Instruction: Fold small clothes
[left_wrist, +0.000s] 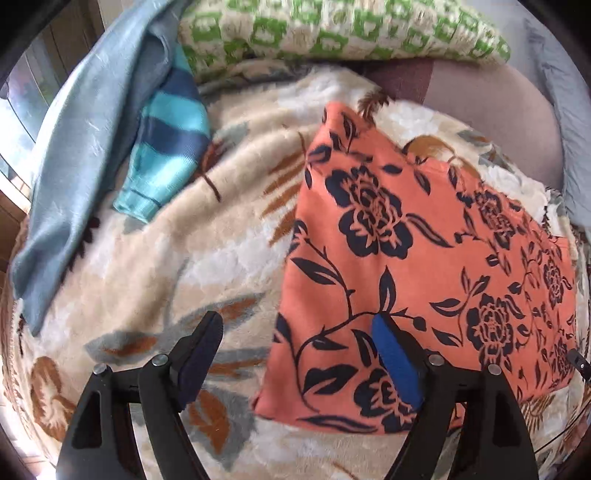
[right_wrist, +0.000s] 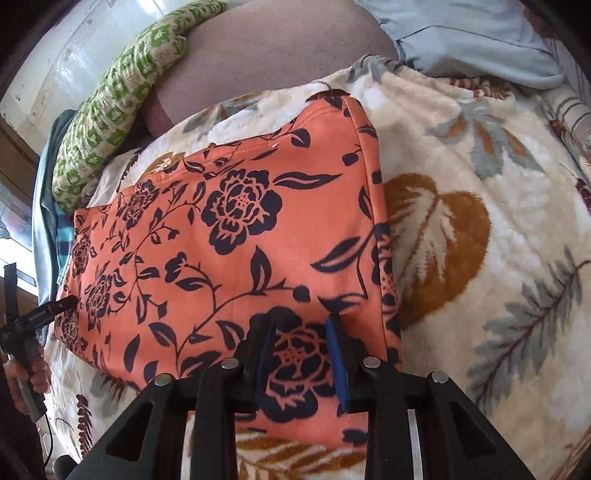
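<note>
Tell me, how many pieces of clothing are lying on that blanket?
3, at least. An orange floral garment lies flat in the middle; a striped sleeve and a grey-blue garment sit bunched at the left edge. More may hide beneath the green pillow.

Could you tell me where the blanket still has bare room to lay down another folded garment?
Free: the blanket between the orange garment and the striped piece, and the stretch right of the orange garment. Crowded: the far left, where the striped piece, blue cloth and green pillow bunch together.

Floral blanket (left_wrist: 147, 258), green-check pillow (left_wrist: 332, 29).
</note>
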